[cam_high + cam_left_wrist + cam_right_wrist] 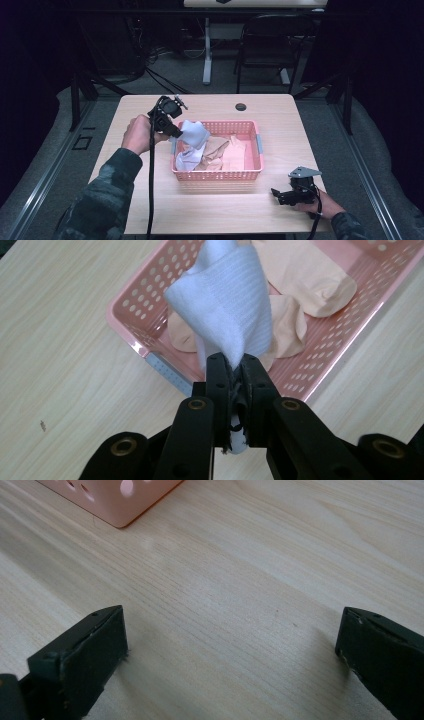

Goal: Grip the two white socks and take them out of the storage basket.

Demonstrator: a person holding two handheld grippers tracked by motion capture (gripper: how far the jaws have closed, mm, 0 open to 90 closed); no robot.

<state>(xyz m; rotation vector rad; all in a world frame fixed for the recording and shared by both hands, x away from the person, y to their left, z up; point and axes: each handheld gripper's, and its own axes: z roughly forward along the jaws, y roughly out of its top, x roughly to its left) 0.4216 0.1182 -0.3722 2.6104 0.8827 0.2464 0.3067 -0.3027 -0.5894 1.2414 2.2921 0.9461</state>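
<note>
A pink perforated basket (250, 174) sits mid-table and holds peach socks (220, 150) and white cloth. My left gripper (176, 132) hangs over the basket's left rim, shut on a white sock (194, 134) that is lifted above the basket. Seen from the left gripper view, the white sock (227, 305) rises from the closed jaws of the gripper (236, 365), with the basket (131, 329) and peach socks (305, 275) beneath. My right gripper (276, 193) rests low on the table at the front right, open; in its own view the gripper (230, 645) has bare wood between its jaws.
The basket's corner (120, 502) lies just ahead of the right gripper. A dark cable hole (241, 106) marks the table's far edge. A black folding chair (272, 47) and a table leg (207, 55) stand beyond the table.
</note>
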